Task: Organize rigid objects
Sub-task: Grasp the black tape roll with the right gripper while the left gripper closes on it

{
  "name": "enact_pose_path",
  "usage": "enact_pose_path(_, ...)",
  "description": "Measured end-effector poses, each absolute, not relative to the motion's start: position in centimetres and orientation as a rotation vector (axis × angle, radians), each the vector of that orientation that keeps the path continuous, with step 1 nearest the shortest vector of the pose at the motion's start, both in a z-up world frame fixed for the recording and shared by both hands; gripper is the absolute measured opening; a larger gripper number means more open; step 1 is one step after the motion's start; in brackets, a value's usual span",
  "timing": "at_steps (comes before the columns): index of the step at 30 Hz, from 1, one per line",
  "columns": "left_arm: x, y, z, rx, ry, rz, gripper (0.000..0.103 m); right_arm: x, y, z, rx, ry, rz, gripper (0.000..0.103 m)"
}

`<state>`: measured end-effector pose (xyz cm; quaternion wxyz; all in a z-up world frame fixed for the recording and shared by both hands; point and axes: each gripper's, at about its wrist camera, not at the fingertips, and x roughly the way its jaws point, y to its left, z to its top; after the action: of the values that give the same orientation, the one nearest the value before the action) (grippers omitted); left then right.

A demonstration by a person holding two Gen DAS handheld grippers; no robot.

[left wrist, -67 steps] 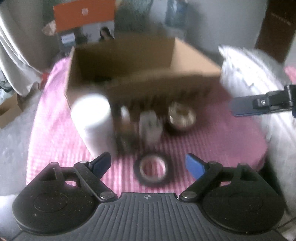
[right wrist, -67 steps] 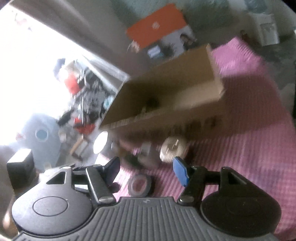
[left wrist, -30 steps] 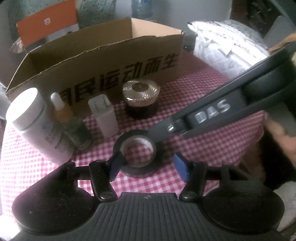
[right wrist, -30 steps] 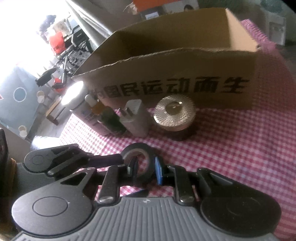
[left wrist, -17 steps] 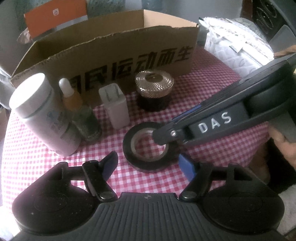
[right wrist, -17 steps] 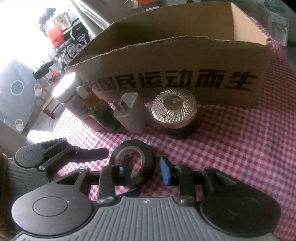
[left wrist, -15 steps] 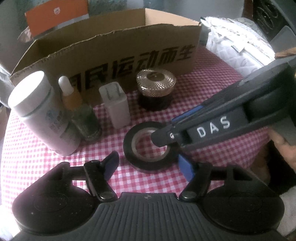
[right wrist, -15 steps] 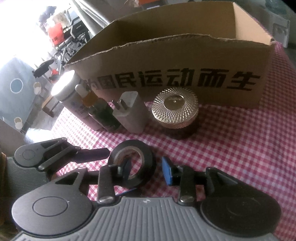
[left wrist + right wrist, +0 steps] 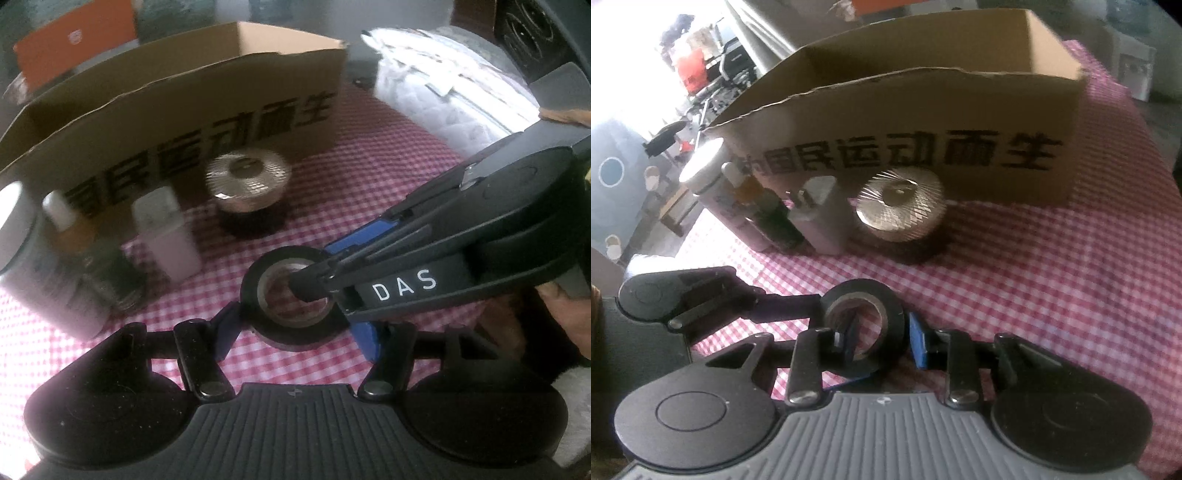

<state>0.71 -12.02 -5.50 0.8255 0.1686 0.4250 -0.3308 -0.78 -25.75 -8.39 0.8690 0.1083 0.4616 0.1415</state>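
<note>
Barely begun, judging by the layout: nothing visibly packed yet. Open cardboard box [image 9: 184, 110] at the back of a pink checked cloth [image 9: 1052, 295], bold black lettering across its front wall. Only bare inner walls on view; floor of the box hidden, so impossible to say whether anything lies inside.

Lined up just in front of the box, from its left end toward the middle: white bottle [image 9: 705, 166], dropper bottle [image 9: 768, 214], white plug adapter [image 9: 823, 218], gold-lidded jar [image 9: 901, 206], all upright.

Nearer than that row, well clear of the box front: black tape roll [image 9: 295, 332], flat on the cloth, not lifted.

Left gripper [image 9: 295, 332] straddling the whole roll, jaws closing, one finger at each outer side, no firm squeeze visible.

Right gripper [image 9: 882, 341] reaching in from the side away from the bottle, jaws closing too, one finger down inside the roll's hole and the blue pad just outside its wall; hard to tell whether already pinching.

Left to do, as a guess: securing the roll, carrying it over the front wall into the box, then the four standing items.
</note>
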Motion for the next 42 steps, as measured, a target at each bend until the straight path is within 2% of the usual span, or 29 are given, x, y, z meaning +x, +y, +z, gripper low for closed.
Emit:
enact_pose_path(11,1.1,-13.3,-5.6,0.385,0.916,-0.713,0.069,-1.8,-26.5,-8.7,0.251,0.920,0.257,0.028)
enact_pose_path(18,1.1,-13.1,-5.6,0.368,0.906,-0.702,0.065,-1.9,-26.8,-8.8,0.259,0.920,0.253,0.023)
enact_pose_path(33,1.6,-13.5,-5.7,0.379,0.915,-0.714,0.068,-2.1,-25.3,-8.5,0.167,0.886,0.235,0.022)
enact_pose_path(42,1.2,-13.6,-5.4,0.402,0.893,-0.711,0.065,-2.1,-25.8,-8.6,0.191,0.885,0.226,0.022)
